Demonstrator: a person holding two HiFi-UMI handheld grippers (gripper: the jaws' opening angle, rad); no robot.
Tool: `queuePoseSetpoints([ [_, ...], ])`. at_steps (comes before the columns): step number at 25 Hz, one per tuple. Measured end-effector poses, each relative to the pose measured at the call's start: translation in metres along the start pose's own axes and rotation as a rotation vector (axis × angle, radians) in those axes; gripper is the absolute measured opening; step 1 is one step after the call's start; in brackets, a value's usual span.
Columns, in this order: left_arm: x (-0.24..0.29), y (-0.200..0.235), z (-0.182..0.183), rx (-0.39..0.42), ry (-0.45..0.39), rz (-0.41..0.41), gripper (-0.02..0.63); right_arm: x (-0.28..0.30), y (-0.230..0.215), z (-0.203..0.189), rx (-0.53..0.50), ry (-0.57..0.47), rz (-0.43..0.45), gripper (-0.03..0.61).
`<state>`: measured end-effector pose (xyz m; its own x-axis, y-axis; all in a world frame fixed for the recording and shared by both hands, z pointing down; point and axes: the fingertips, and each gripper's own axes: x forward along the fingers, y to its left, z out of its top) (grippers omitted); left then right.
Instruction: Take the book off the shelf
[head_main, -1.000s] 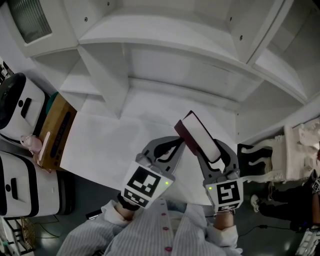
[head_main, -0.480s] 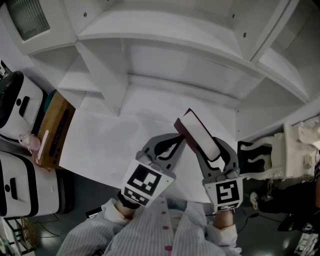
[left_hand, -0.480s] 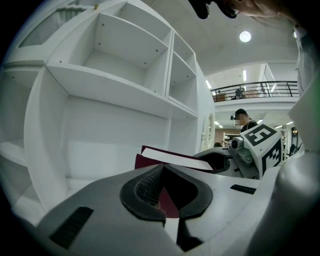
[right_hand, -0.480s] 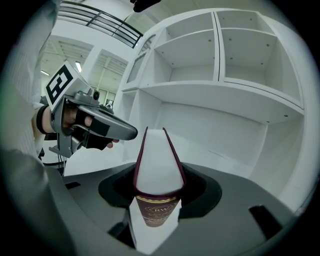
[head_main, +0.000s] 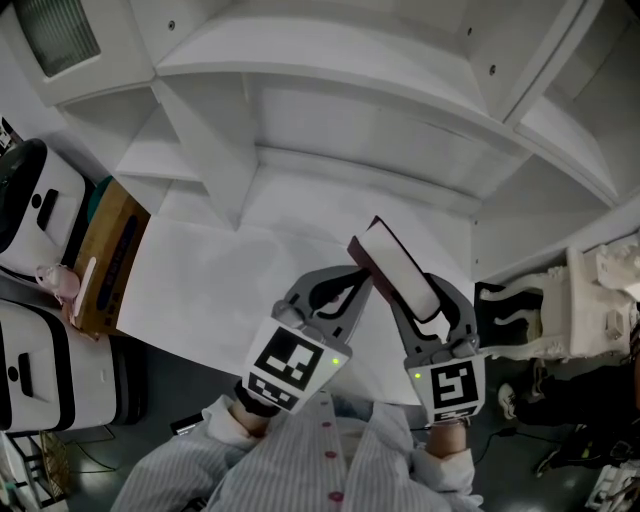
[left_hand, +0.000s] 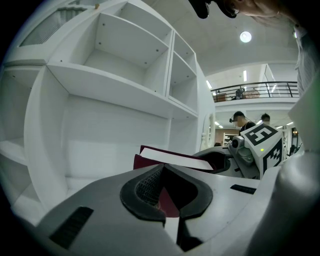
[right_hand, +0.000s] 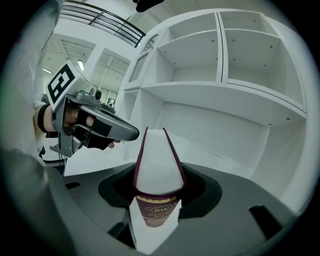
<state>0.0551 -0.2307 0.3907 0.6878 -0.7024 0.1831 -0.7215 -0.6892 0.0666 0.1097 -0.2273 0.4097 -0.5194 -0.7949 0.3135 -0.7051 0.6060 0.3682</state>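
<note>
A maroon hardcover book (head_main: 400, 270) with white page edges stands clamped between the jaws of my right gripper (head_main: 420, 305), tilted up over the white counter. In the right gripper view the book (right_hand: 156, 170) fills the gap between the jaws of that gripper (right_hand: 157, 197), spine toward the camera. My left gripper (head_main: 358, 285) sits just left of the book, its fingertips closed together and holding nothing. From the left gripper view, the book (left_hand: 172, 159) lies just beyond that gripper's (left_hand: 162, 172) tips. The left gripper (right_hand: 125, 132) ends a little short of the book's cover.
The white shelf unit (head_main: 330, 80) with bare compartments rises ahead over a white counter (head_main: 220, 270). A cardboard box (head_main: 110, 260) and white appliances (head_main: 40, 210) sit at the left. A white ornate object (head_main: 600, 300) stands at the right. People stand far off (left_hand: 240, 120).
</note>
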Motion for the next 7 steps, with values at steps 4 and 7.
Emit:
queuePoseSetpoints([
  [4,-0.0007,0.0001,-0.0016,0.0,0.005,0.0,0.009,0.0,0.0006,0.0006,-0.01,0.0,0.002,0.221],
  [7,-0.0014,0.0005,-0.0023,0.002,0.009,0.001,0.009,0.0,0.0012,0.0006,-0.004,0.002,0.003,0.221],
])
